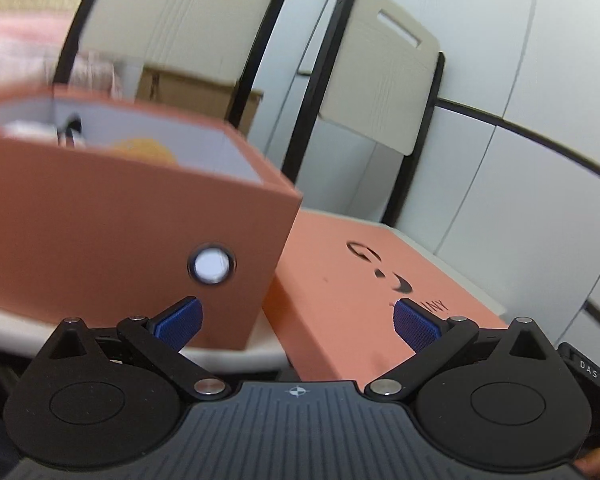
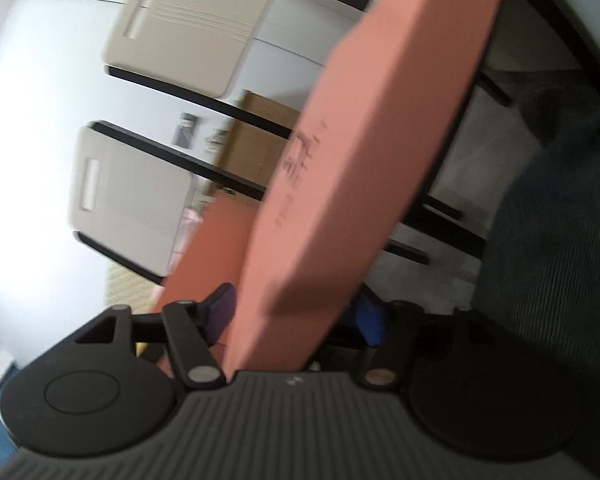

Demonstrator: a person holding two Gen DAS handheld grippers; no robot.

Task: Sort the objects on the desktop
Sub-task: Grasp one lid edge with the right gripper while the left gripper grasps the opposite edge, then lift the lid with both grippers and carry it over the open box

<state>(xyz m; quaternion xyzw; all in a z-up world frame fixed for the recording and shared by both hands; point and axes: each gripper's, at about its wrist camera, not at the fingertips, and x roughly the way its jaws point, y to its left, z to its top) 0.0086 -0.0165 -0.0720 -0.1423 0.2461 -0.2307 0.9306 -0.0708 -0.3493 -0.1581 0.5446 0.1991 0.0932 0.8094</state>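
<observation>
An open salmon-orange box (image 1: 120,208) with a round white-centred eyelet (image 1: 211,269) stands on the white desk (image 1: 236,354); several objects lie inside it, blurred. Its flat orange lid (image 1: 372,292) with a dark logo lies just right of the box. My left gripper (image 1: 296,320) is open and empty, low in front of the box's corner. In the right wrist view the same lid (image 2: 364,152) runs tilted between my right gripper's (image 2: 296,312) blue pads, which close on its near edge. The box (image 2: 216,256) shows behind it.
Beige chair backs on black frames (image 1: 380,76) (image 2: 188,20) stand behind the desk by grey partition walls. A cardboard box (image 1: 188,92) sits further back. A dark fabric surface (image 2: 552,248) fills the right side of the right wrist view.
</observation>
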